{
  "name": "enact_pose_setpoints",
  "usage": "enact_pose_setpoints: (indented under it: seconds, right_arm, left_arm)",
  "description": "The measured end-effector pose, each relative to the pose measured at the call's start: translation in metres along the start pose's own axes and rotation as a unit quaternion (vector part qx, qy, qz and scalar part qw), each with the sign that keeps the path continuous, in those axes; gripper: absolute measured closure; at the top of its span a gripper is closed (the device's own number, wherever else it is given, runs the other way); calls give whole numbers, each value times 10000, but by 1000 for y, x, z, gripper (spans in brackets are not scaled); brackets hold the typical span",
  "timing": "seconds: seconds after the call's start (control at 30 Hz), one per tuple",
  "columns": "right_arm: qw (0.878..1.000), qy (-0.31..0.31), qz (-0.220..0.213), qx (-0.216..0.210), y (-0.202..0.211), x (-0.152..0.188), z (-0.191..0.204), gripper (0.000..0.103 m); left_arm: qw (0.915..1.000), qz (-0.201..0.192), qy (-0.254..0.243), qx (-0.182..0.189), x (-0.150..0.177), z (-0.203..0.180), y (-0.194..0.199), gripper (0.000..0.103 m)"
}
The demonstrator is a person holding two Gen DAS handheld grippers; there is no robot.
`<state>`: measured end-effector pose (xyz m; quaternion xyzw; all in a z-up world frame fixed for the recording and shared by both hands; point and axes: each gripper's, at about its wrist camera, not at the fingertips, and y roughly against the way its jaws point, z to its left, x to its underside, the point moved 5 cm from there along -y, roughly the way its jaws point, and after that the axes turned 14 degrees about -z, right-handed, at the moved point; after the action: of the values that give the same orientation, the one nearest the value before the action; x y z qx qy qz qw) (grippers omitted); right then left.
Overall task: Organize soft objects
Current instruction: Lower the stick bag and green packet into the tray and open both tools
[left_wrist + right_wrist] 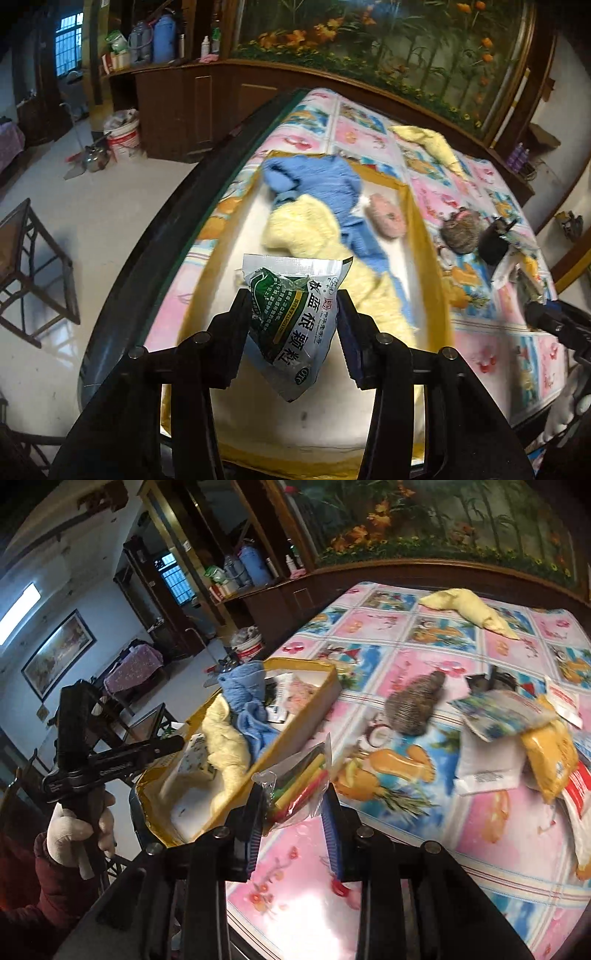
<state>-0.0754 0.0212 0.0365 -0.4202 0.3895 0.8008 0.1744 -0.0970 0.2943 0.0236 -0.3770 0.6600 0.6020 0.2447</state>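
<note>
My left gripper point(293, 299) is shut on a green and silver sachet point(291, 332), which hangs above a yellow-rimmed box point(424, 229). A yellow cloth point(303, 229), a blue cloth point(325, 181) and a pink fluffy piece point(388, 221) lie in the box. My right gripper point(293, 794) is shut on a clear bag of coloured sticks point(303, 775), just right of the box wall point(295, 716). The right wrist view also shows the left gripper point(173, 744), held by a gloved hand point(70, 834) over the box's near end.
On the cartoon-print tablecloth point(406, 849) lie a grey-brown furry thing point(413, 705), another yellow cloth point(469, 605) at the far side, and a heap of packets point(546, 753) at the right. A dark chair point(33, 273) and a white bucket point(123, 136) stand on the floor at left.
</note>
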Motion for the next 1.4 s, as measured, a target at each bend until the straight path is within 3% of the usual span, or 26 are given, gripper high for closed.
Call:
enact_pose_setpoints:
  seconds: [0.17, 0.37, 0.5, 0.7, 0.8, 0.9, 1.03, 1.17, 1.4]
  right_arm:
    - [9981, 315, 398, -336, -45, -3, 50, 74]
    - [9903, 729, 989, -646, -95, 20, 100, 73]
    - [9885, 642, 1238, -585, -120, 31, 103, 68]
    - [9917, 432, 997, -687, -106, 25, 90, 63]
    - [9914, 448, 958, -770, -97, 23, 90, 47]
    - [9913, 438, 855, -896, -91, 23, 89, 45]
    - [9916, 225, 709, -1061, -89, 21, 87, 42]
    - [9926, 559, 532, -941, -88, 19, 95, 39]
    - [9958, 643, 85, -649, -66, 1, 80, 39]
  left_arm:
    - [9993, 155, 324, 33, 16, 7, -20, 55]
    - [9960, -81, 877, 174, 2, 14, -17, 48]
    - [9914, -423, 1142, 483, -5, 12, -1, 48]
    - [9840, -605, 1507, 728, -7, 18, 6, 48]
    - [9813, -773, 1603, 739, -10, 17, 9, 48]
    - [9827, -898, 1494, 629, -13, 10, 15, 48]
    - [9886, -751, 1114, 676, -10, -11, 18, 48]
    - [9951, -611, 621, 460, -1, -29, 15, 48]
    - [9923, -771, 844, 468, -1, -23, 26, 48]
